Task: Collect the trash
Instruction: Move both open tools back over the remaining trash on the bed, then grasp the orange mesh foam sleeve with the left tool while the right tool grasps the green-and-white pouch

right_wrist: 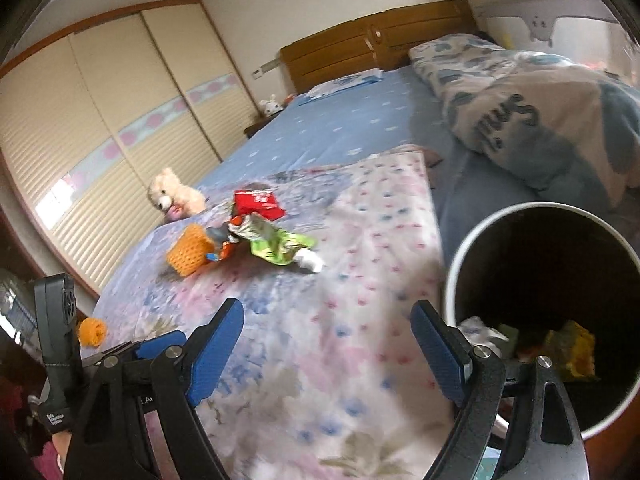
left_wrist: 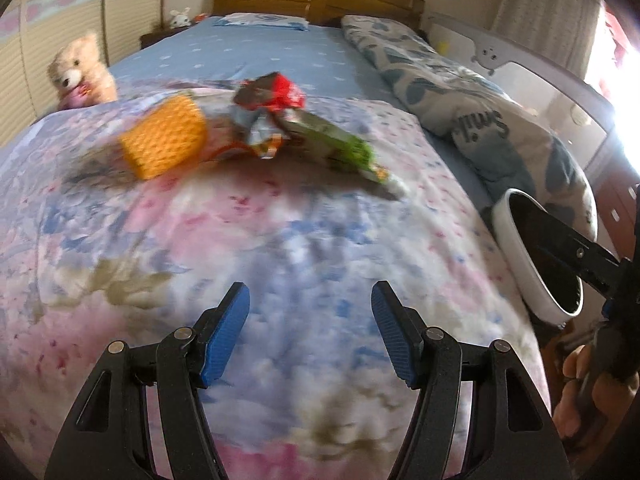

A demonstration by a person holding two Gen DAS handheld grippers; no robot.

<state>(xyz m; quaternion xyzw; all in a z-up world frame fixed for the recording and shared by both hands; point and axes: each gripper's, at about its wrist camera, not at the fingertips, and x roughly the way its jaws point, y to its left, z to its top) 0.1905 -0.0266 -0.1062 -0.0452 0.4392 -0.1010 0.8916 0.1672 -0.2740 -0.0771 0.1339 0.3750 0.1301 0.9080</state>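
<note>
A small pile of trash lies on the floral quilt (left_wrist: 280, 240): an orange foam net (left_wrist: 166, 142), a red wrapper (left_wrist: 280, 90), a crumpled silver-blue wrapper (left_wrist: 256, 128) and a green wrapper (left_wrist: 344, 146). My left gripper (left_wrist: 310, 292) hovers open and empty over the quilt, well short of the pile. In the right wrist view the same pile shows as the orange net (right_wrist: 188, 254), red wrapper (right_wrist: 258, 204) and green wrapper (right_wrist: 280, 246). My right gripper (right_wrist: 327, 309) is open and empty beside the white-rimmed bin (right_wrist: 452, 276), which holds several scraps.
A teddy bear (left_wrist: 80, 70) sits at the bed's left edge. A rolled blue-and-white duvet (left_wrist: 500, 120) runs along the right side. The bin (left_wrist: 516, 264) stands at the bed's right edge. Another orange net piece (right_wrist: 92, 330) lies off the bed's left side.
</note>
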